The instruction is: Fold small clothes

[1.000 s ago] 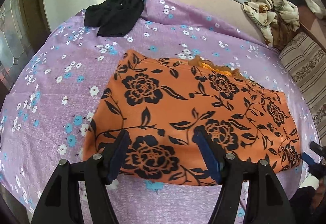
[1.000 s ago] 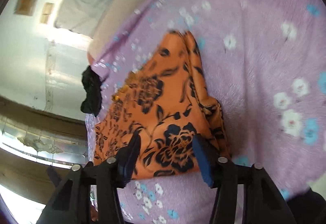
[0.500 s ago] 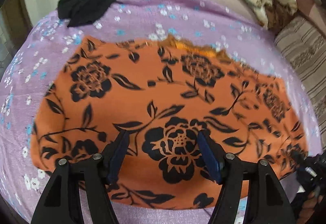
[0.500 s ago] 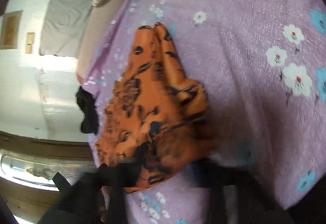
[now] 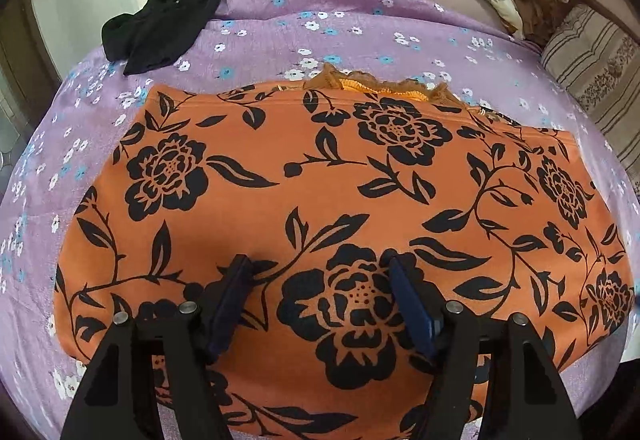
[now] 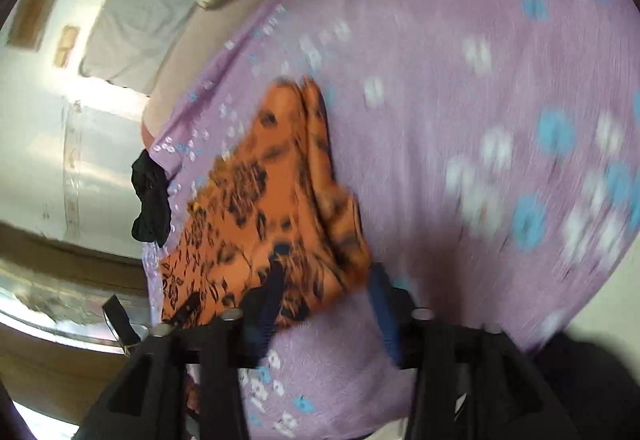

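On purple floral bedsheet (image 5: 400, 19) | orange floral garment (image 5: 320, 179) lies flat, partly folded | left gripper (image 5: 320, 300) fingers wide, low over near hem | right gripper (image 6: 328, 300) wide at garment's corner, blurred | tip: pinch both layers at hem, lift evenly, keep edges aligned.
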Motion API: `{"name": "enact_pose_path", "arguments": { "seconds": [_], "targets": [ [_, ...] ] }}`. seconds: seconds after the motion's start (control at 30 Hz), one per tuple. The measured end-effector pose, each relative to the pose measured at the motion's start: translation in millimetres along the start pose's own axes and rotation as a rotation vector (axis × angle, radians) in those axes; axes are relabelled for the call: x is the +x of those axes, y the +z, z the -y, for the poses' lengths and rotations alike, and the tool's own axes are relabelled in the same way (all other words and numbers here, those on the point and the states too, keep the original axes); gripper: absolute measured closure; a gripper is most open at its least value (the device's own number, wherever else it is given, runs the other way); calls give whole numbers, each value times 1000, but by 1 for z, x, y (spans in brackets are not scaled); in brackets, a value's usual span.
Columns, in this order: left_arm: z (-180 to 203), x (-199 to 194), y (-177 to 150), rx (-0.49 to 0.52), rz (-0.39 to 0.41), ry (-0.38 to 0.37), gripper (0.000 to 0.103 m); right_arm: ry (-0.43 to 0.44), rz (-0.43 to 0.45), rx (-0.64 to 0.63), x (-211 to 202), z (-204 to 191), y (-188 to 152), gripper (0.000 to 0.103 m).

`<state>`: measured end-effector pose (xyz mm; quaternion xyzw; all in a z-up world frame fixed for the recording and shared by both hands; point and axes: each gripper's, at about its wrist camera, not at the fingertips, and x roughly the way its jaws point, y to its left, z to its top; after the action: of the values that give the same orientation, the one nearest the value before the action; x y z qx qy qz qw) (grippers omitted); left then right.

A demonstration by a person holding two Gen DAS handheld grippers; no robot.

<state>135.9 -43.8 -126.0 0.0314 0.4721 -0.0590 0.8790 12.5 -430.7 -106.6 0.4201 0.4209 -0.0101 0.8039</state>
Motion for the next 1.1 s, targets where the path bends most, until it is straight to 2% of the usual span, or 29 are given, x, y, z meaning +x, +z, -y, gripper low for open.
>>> {"name": "enact_pose_path", "arguments": {
  "seconds": [0.03, 0.13, 0.17, 0.23, 0.3, 0.33, 0.4, 0.43, 0.47, 0.6, 0.67, 0.73, 0.77, 0.8, 0.83, 0.87, 0.93, 1.0, 1.03, 1.1],
  "targets": [
    [0, 0, 0, -1, 3, -1, 31, 15, 4, -28, 5, -5, 15, 45],
    [1, 1, 0, 2, 9, 6, 30, 61, -70, -71, 46, -23, 64, 45],
    [2, 0, -1, 1, 9, 8, 29, 35, -63, -102, 59, -30, 77, 45],
    [3, -1, -2, -1, 4, 7, 29, -24, -110, -167, 92, -42, 102, 45],
    [4, -1, -2, 0, 2, 2, 28, -77, -143, -177, 119, -46, 117, 45],
    [3, 0, -2, -2, 2, -4, 28, -87, -174, -193, 130, -49, 120, 45],
    [3, 1, -2, 5, 5, -9, 27, -117, -179, -235, 143, -55, 121, 49],
    [1, 2, -1, 7, 7, -12, 27, -147, -182, -278, 147, -59, 120, 71],
    [0, 3, -1, 9, 8, -16, 27, -168, -182, -281, 149, -57, 120, 88],
    [-6, -4, 3, -14, 0, -50, 27, -126, -133, -201, 143, -42, 123, 92],
    [-12, -23, 4, -38, 61, -70, 27, -105, -131, -170, 144, -34, 122, 92],
    [-13, -36, 1, -22, 135, -24, 27, -90, -124, -148, 143, -31, 123, 91],
    [-12, -27, -2, -10, 110, -4, 27, -87, -122, -128, 142, -28, 122, 90],
    [-11, 1, -5, 8, -17, -27, 27, -72, -124, -105, 138, -20, 121, 89],
    [-10, 9, -8, 30, -16, -21, 24, -71, -121, -91, 137, -18, 121, 88],
    [-7, 6, -8, 64, 36, -4, 23, -92, -114, -84, 133, -20, 122, 86],
    [-8, 4, -2, 59, 5, -14, 24, -169, -81, -145, 118, -39, 117, 81],
    [-19, -3, 4, 7, -11, -72, 24, -215, -16, -238, 95, -64, 109, 81],
    [-27, -10, 5, -21, -1, -102, 24, -209, 14, -267, 84, -75, 104, 81],
    [-45, -32, 4, -56, 54, -91, 24, -163, 43, -309, 65, -92, 92, 81]
  ]
}}
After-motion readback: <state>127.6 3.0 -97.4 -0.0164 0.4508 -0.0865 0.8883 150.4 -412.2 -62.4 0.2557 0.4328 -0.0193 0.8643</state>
